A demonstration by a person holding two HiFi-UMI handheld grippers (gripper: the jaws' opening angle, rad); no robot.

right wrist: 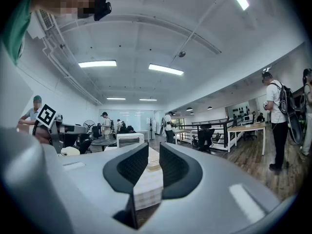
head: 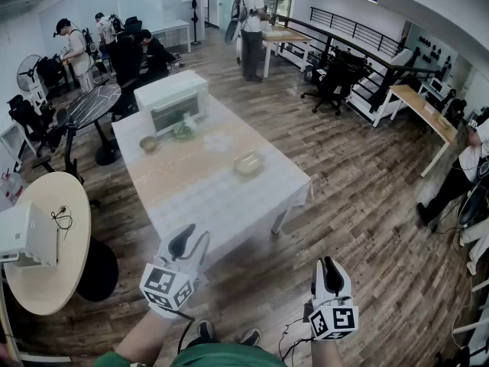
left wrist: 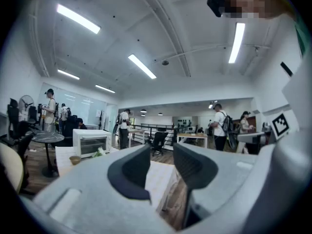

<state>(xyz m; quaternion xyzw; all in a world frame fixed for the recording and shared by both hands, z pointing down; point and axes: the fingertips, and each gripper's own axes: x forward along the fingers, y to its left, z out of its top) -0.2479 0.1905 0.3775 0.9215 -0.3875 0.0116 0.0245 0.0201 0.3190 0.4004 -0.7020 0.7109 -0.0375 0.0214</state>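
Both grippers sat lowest in the head view, held above the wood floor (head: 367,205) and short of the white-clothed table (head: 206,197). Left gripper (head: 186,243): jaws stood apart with nothing between them. The left gripper view showed only the table's near end and some floor through the gap. Right gripper (head: 330,269): jaws also parted, the gap narrower, and empty. Its own view showed only the table top through the slot. Neither gripper touched anything. Green shirt (head: 221,355) and dark shoes (head: 205,329) were cut off by the bottom edge, and the forearms were mostly out of frame. Thin cables (head: 294,331) ran by the right gripper, but their ends could not be traced.

That table lay just ahead of the left gripper, near but apart from it. The right gripper hung off the table's near right corner, farther from it. A white toaster oven (head: 172,98) stood at the far end. A small brown bowl (head: 149,144) sat in front of it toward the left edge. A green item (head: 183,131) lay just before the oven door, too blurred to identify. A shallow pale dish (head: 248,163) sat nearer the right edge, and its contents were unclear.

At the left, a round table (head: 46,281) was cropped by the frame. The white device (head: 27,235) on it was partly out of view. People (head: 252,29) stood in the background, too small for detail.
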